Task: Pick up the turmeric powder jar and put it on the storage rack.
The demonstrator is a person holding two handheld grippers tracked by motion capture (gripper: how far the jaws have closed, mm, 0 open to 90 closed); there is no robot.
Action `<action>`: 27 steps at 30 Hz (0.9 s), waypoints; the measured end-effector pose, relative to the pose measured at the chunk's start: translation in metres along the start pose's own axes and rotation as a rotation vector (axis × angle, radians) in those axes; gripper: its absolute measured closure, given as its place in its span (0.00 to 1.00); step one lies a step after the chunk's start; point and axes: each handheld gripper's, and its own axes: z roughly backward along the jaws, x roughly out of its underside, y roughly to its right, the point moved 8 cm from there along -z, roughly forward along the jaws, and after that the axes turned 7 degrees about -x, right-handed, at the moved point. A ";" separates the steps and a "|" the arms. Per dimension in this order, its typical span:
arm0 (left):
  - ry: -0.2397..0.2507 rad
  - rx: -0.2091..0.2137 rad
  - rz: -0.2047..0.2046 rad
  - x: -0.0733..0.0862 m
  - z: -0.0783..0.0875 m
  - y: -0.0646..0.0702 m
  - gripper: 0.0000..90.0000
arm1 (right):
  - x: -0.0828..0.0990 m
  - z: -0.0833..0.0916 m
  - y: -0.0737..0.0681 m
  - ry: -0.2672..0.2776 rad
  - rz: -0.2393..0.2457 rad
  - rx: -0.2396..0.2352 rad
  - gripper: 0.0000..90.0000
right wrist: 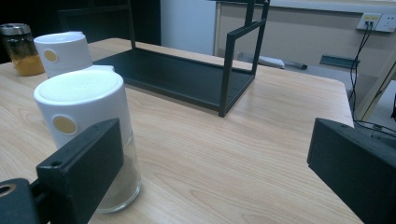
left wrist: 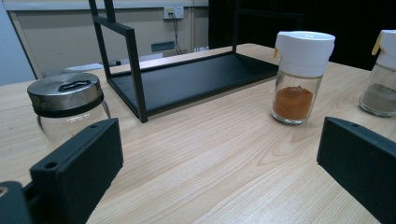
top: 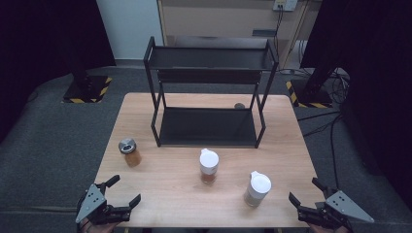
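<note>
Three spice jars stand on the wooden table [top: 175, 184]. A metal-lidded jar [top: 129, 152] [left wrist: 68, 106] [right wrist: 19, 48] holds amber contents at the left. A white-capped jar with orange powder [top: 209, 166] [left wrist: 300, 75] [right wrist: 64, 52] is in the middle. A white-capped jar with pale powder [top: 257, 189] [left wrist: 382, 73] [right wrist: 91, 130] stands at the right. A black two-tier rack [top: 209, 97] [left wrist: 196, 77] [right wrist: 187, 70] fills the table's back. My left gripper [top: 125, 191] [left wrist: 219, 163] is open at the front left corner, empty. My right gripper [top: 303, 190] [right wrist: 215, 163] is open at the front right corner, empty.
A small dark round object [top: 239, 105] lies behind the rack's lower shelf. Grey carpet surrounds the table. Black stands with striped bases [top: 87, 87] flank it, and cables [top: 330, 126] trail on the right. A cabinet and wall socket [top: 284, 5] are behind.
</note>
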 end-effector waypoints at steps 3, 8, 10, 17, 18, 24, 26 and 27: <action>0.000 0.001 0.001 0.000 0.000 0.000 0.00 | 0.000 0.000 0.000 0.001 0.002 -0.001 0.04; -0.002 0.011 0.001 -0.001 0.000 0.001 0.00 | 0.000 -0.001 -0.001 -0.004 0.007 -0.001 0.04; -0.001 0.013 0.002 -0.001 0.000 0.001 0.00 | 0.000 0.000 -0.001 -0.004 0.007 -0.001 0.04; 0.001 0.007 0.018 -0.004 0.003 0.003 0.00 | 0.000 -0.001 -0.001 -0.006 0.006 0.002 0.04; 0.000 0.004 0.013 -0.004 0.003 0.003 0.00 | 0.000 -0.001 -0.001 -0.006 0.005 0.002 0.04; -0.022 0.003 -0.002 -0.012 0.004 0.006 0.00 | 0.000 -0.001 -0.001 -0.007 0.007 0.000 0.05; -0.025 0.001 -0.015 -0.015 0.005 0.006 0.00 | 0.000 -0.001 0.000 -0.007 0.008 0.000 0.05; -0.024 0.004 -0.021 -0.019 0.006 0.007 0.00 | 0.000 -0.001 0.000 -0.006 0.008 0.000 0.05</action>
